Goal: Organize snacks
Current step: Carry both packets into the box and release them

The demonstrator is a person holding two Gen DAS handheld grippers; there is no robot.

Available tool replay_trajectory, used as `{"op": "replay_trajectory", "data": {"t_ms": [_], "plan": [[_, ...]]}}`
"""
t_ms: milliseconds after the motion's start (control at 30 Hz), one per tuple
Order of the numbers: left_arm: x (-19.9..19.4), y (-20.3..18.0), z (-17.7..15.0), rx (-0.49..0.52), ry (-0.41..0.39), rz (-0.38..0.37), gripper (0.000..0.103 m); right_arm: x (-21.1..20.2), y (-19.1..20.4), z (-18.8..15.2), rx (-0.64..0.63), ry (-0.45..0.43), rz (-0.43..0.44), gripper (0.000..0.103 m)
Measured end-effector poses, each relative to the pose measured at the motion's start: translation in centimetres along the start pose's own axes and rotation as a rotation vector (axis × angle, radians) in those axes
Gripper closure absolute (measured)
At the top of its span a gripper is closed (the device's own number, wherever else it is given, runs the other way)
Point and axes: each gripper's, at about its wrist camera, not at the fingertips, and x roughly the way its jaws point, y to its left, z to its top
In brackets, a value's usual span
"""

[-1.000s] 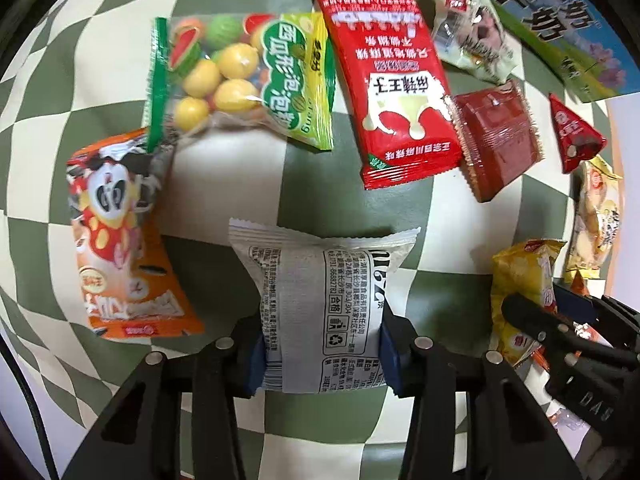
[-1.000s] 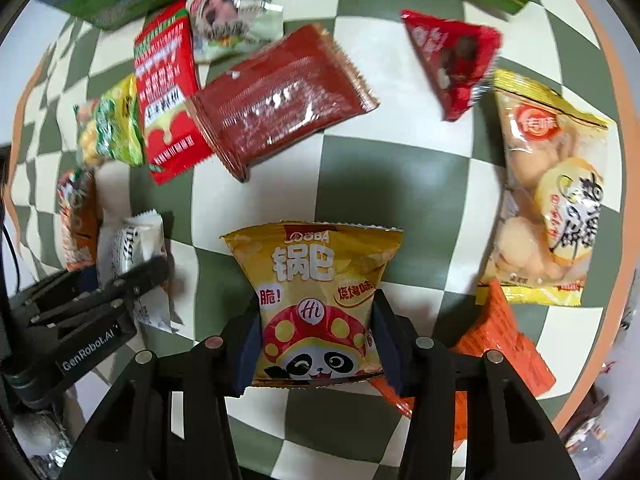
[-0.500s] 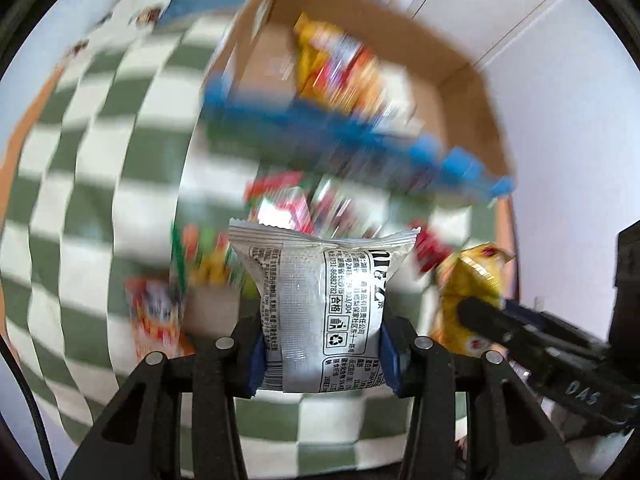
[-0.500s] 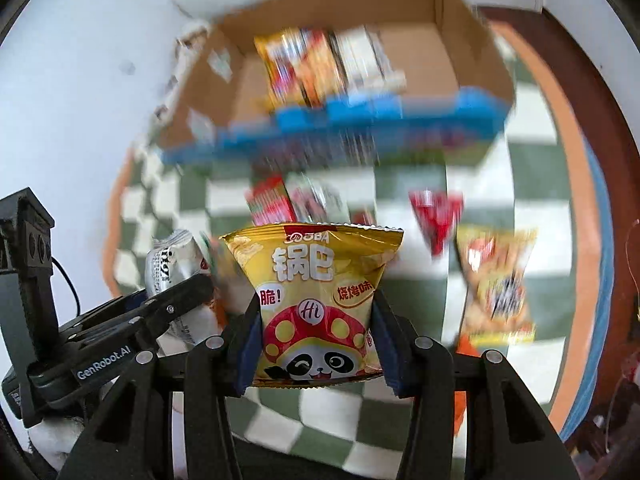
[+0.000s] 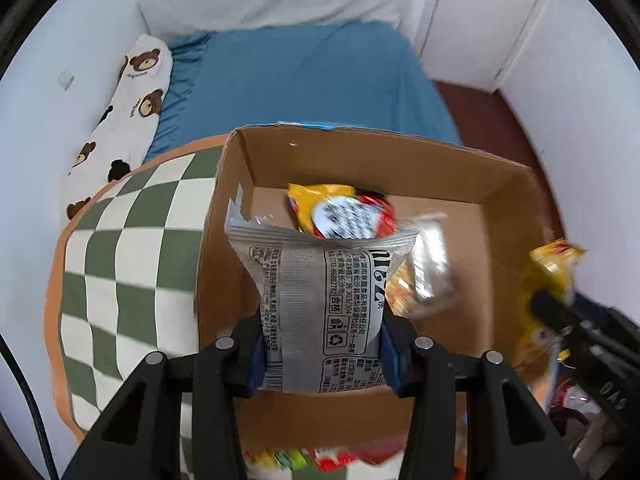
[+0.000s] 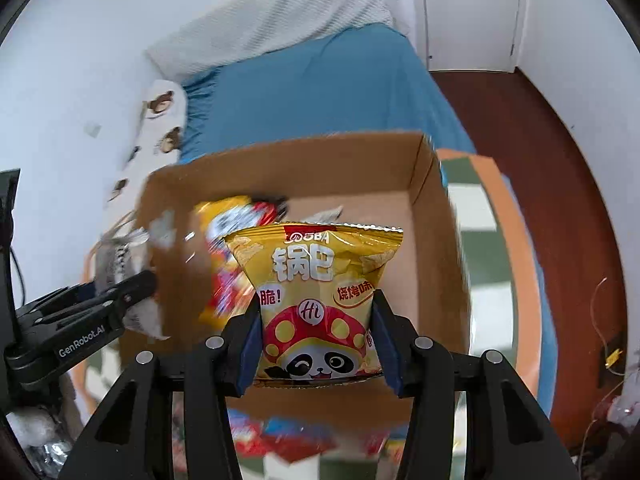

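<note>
My left gripper [image 5: 322,354] is shut on a silver-grey snack packet [image 5: 320,300] and holds it upright over the open cardboard box [image 5: 360,156]. My right gripper [image 6: 316,346] is shut on a yellow panda chips bag [image 6: 316,292], also above the box [image 6: 288,160]. Inside the box lie several snack packs, among them a yellow and red one [image 5: 340,216]. The right gripper with its yellow bag [image 5: 548,292] shows at the right of the left wrist view. In the right wrist view, the left gripper [image 6: 120,292] shows at the left with its silver packet [image 6: 116,256].
The box stands on a green and white checkered cloth [image 5: 120,264] with an orange border. More snack packets [image 5: 320,458] lie on the cloth in front of the box. Behind it is a bed with a blue sheet [image 5: 304,80] and a bear-print pillow [image 5: 120,120]. Dark red floor [image 6: 540,160] lies to the right.
Both grippers rose from the scattered snacks on the cloth and swung forward over the box, each still holding its packet. The views now look into the box instead of down at the table.
</note>
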Motion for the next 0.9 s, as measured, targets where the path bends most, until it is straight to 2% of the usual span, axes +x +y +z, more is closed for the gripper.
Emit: {"op": "replay_trajectory", "data": {"t_ms": [133,367,433,467,500,533,567,600,900], "plan": [[4.1,0.6,2.5,-0.003,0.061,0.053,0.060,4.0,-0.9,3.7,-0.012,0.040,-0.072,0.051],[7.3,0.8,4.2,0.004,0.105,0.064,0.059,9.2,-1.5,5.3,-0.017,0.109,-0.131,0.051],[8.0,0.7,4.5,0.006,0.127,0.062,0.059,10.2,-1.8,5.6,-0.010,0.135,-0.144,0.046],[8.2,0.7,4.6,0.002,0.129,0.055,0.057,10.7,-2.0,5.7,-0.004,0.148,-0.152,0.032],[8.4,0.8,4.7,-0.001,0.127,0.049,0.052,11.0,-2.1,5.8,0.000,0.148,-0.157,0.023],[8.4,0.9,4.9,-0.002,0.119,0.043,0.036,11.3,-2.1,5.9,-0.001,0.144,-0.165,0.012],[8.4,0.9,5.1,-0.006,0.113,0.038,0.018,11.6,-2.1,5.9,-0.006,0.142,-0.167,0.011],[8.3,1.0,5.2,-0.011,0.102,0.036,0.013,11.6,-2.1,5.9,-0.005,0.145,-0.170,0.011],[7.1,0.5,4.6,-0.012,0.068,0.015,0.011,11.5,-1.8,5.3,-0.017,0.139,-0.170,0.008]]}}
